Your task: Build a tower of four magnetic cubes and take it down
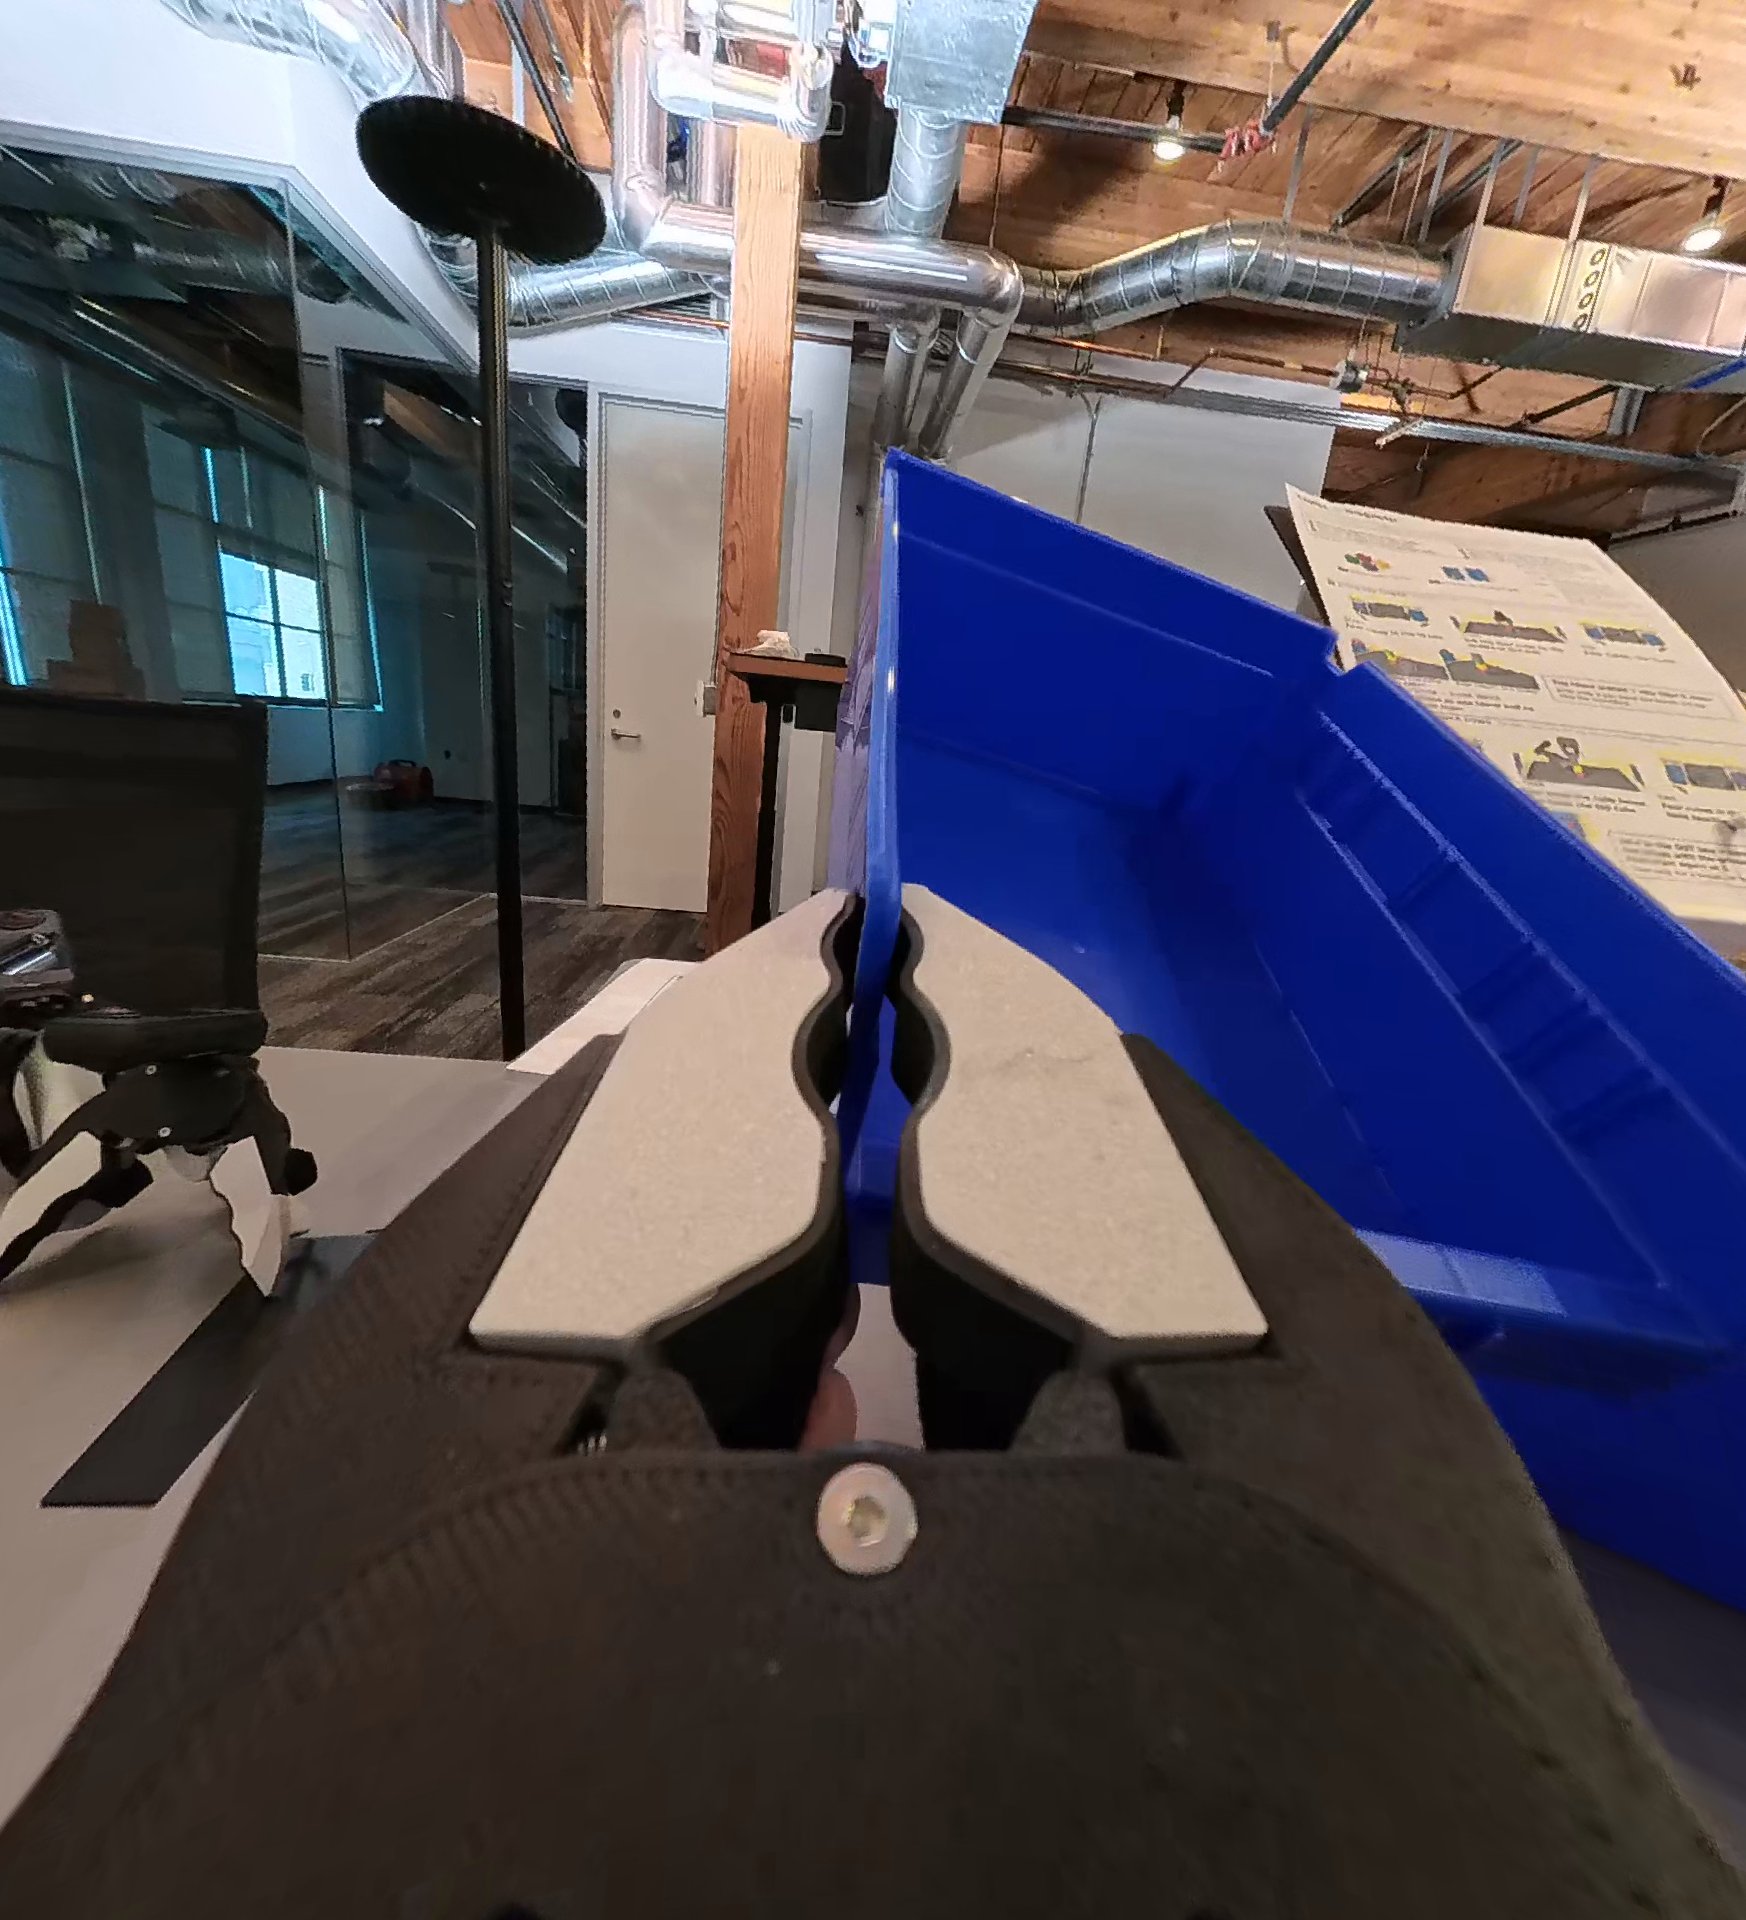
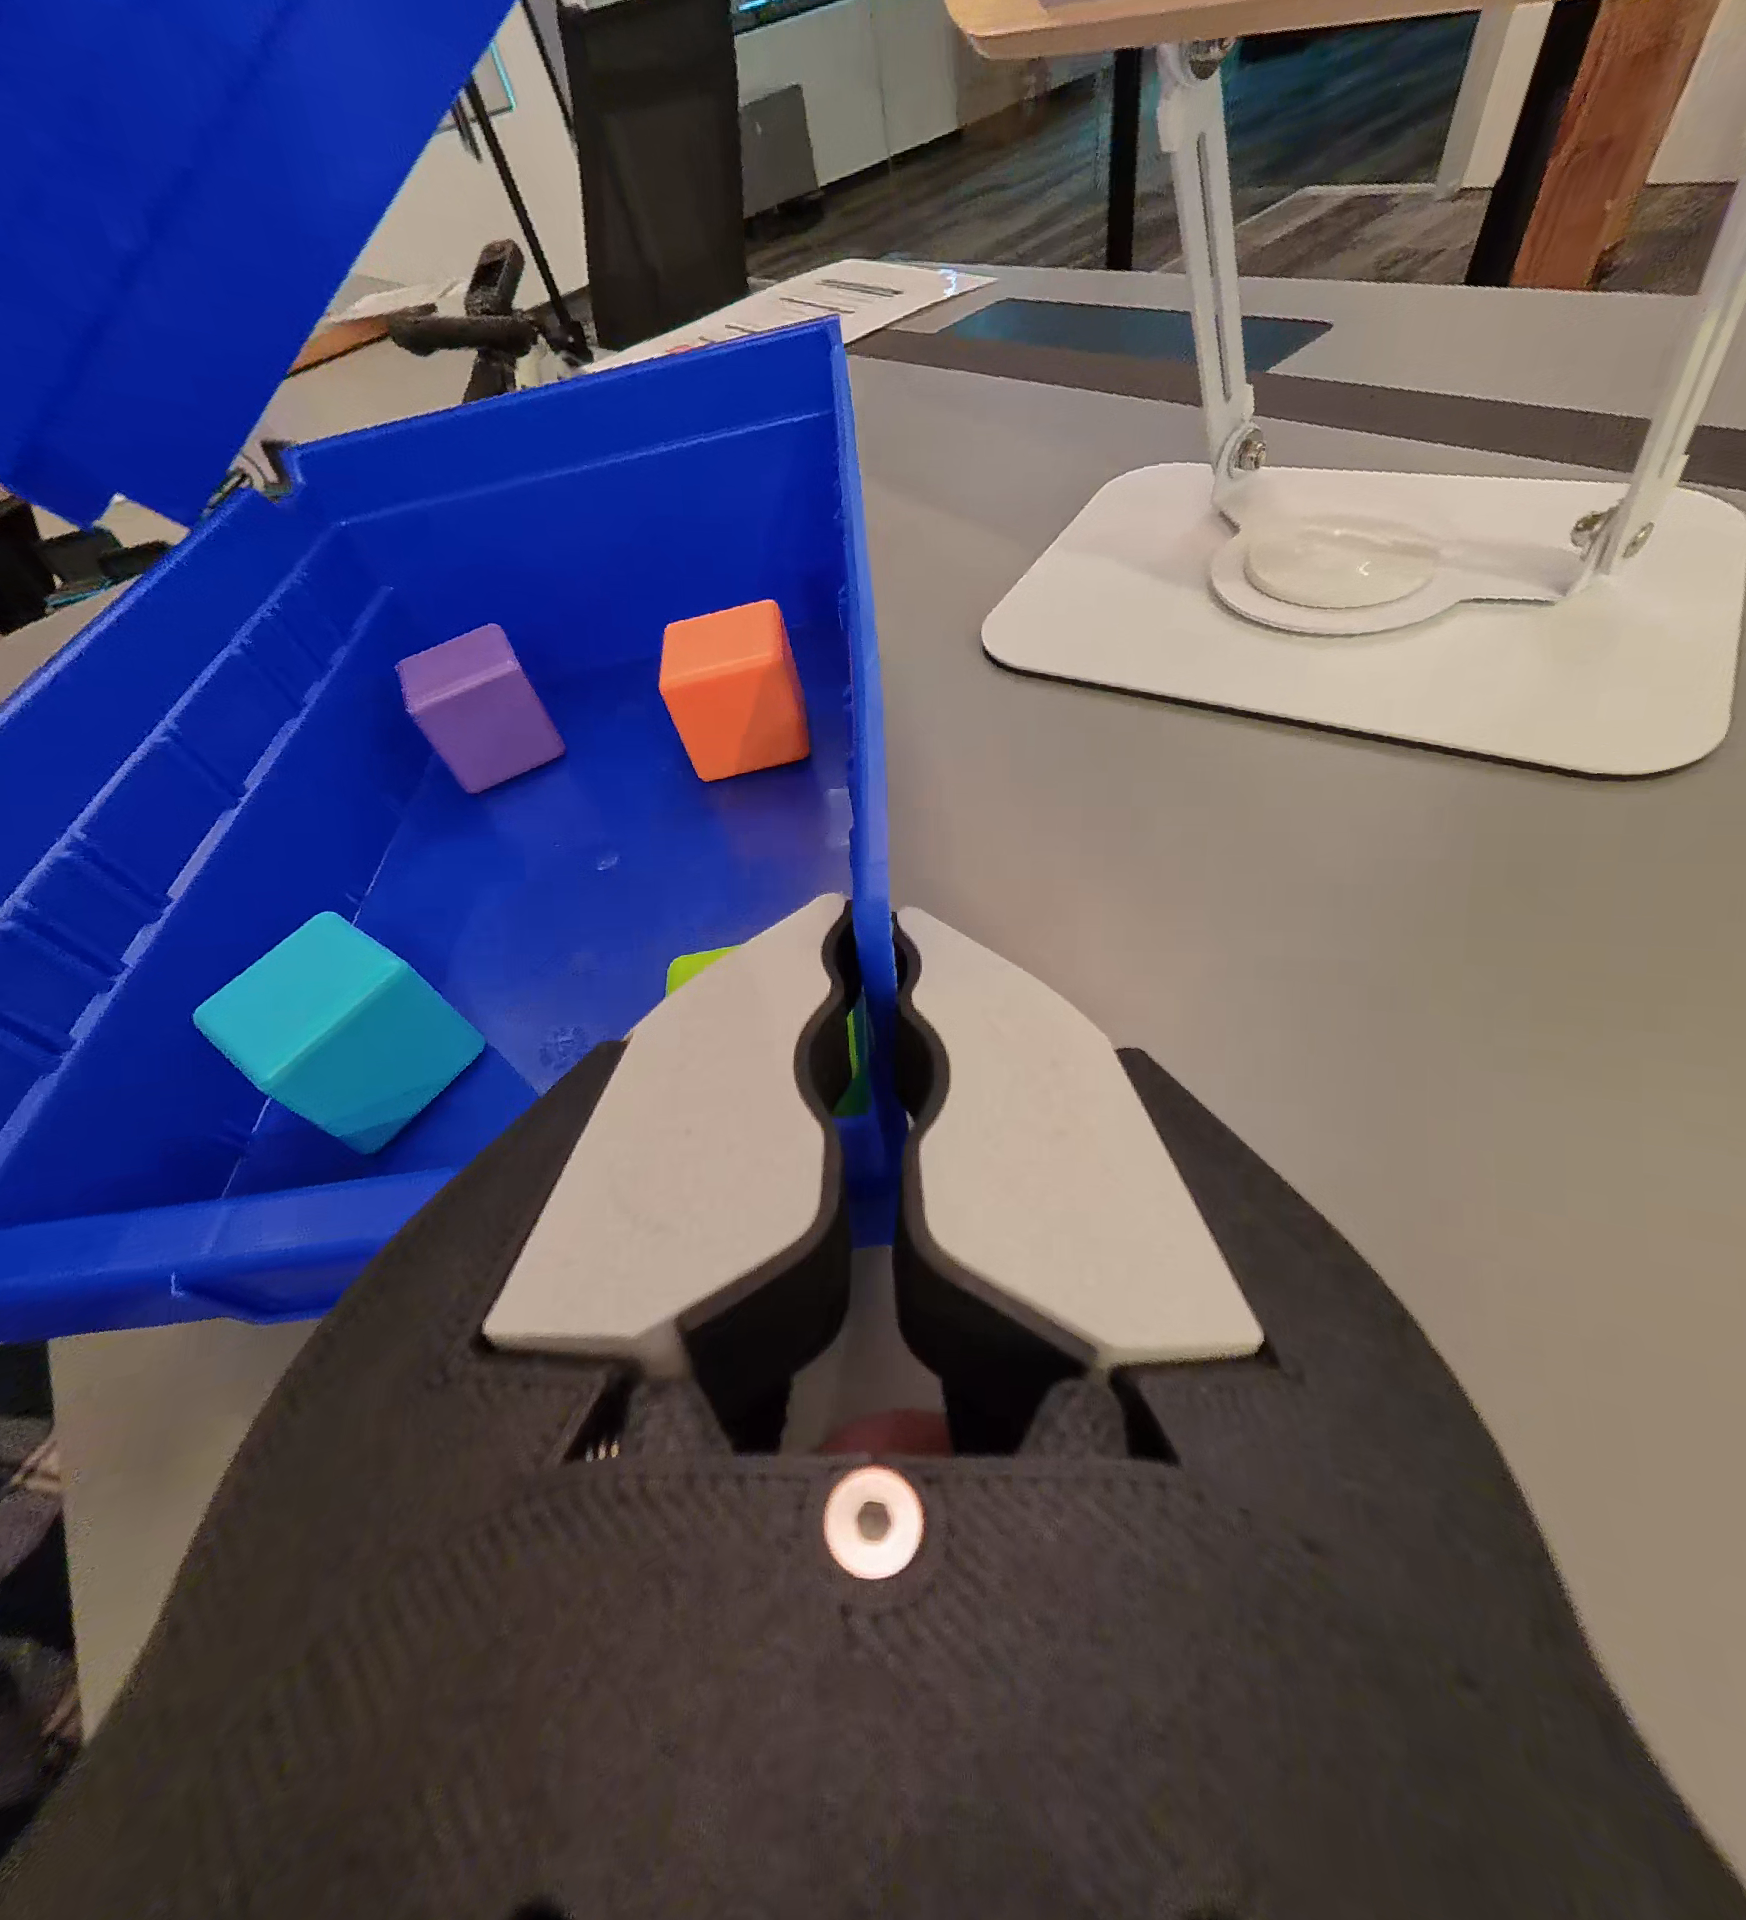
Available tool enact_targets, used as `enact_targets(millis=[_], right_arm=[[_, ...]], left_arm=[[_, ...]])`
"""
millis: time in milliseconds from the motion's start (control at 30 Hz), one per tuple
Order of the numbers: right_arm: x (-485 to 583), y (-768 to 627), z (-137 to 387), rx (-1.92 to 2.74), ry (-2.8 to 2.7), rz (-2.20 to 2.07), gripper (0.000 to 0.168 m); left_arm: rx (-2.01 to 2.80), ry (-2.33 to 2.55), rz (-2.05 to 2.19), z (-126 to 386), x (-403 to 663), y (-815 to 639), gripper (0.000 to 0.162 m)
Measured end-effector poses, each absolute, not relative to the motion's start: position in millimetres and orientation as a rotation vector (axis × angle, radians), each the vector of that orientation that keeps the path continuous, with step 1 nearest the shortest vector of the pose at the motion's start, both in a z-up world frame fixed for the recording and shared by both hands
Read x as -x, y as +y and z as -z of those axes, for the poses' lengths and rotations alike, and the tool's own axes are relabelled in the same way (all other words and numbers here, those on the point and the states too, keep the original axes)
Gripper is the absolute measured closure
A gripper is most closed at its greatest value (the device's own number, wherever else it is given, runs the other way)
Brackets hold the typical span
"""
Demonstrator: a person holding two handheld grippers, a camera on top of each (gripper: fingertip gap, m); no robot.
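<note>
Each gripper pinches a bin wall: the left gripper (image 1: 874, 935) lifts an empty, tilted blue bin (image 1: 1212, 831); the right gripper (image 2: 874, 930) tilts the cube-filled blue bin (image 2: 578, 904). The purple cube (image 2: 479, 707), orange cube (image 2: 734, 686), teal cube (image 2: 339, 1029) and green cube (image 2: 697, 966) lie loose, left of centre. Stacking hasn't begun; tipping them onto the desk (image 2: 1368, 1039) probably comes next.

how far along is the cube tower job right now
No tower shows. The purple cube, orange cube, teal cube and a green cube half hidden by the fingers lie loose in a blue bin. In hand: the right gripper is shut on that bin's wall; the left gripper is shut on the wall of an empty bin. The pictures cannot show whether stacking is still ahead or finished.
</note>
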State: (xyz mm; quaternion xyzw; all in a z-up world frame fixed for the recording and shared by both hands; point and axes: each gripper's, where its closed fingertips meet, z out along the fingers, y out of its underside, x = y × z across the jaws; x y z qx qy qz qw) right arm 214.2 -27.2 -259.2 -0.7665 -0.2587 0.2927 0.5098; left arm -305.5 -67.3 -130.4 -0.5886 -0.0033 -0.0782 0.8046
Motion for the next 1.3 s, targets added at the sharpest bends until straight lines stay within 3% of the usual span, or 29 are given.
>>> enact_targets(millis=[833,933,1033,1167,1300], right_arm=[[-107.4,36.5,259.1,1.863,-0.482,-0.694,0.163],[-115.2,36.7,252.5,1.827,-0.48,-0.665,0.135],[-124.8,28.6,236.3,1.743,-0.542,-0.606,0.124],[-103.0,-18.1,205.0,1.488,-0.867,-0.6,0.127],[-64.3,-67.9,224.0,1.399,-1.286,-0.604,0.126]], left_arm=[[1.183,-0.094,0.201,127.9,343.1,-86.0,0.159],[1.177,-0.098,0.206,127.7,344.2,-86.8,0.159],[1.168,-0.104,0.213,126.8,345.5,-88.0,0.159],[1.159,-0.113,0.225,126.0,346.2,-88.6,0.159],[1.156,-0.113,0.232,125.1,343.9,-87.6,0.159]])
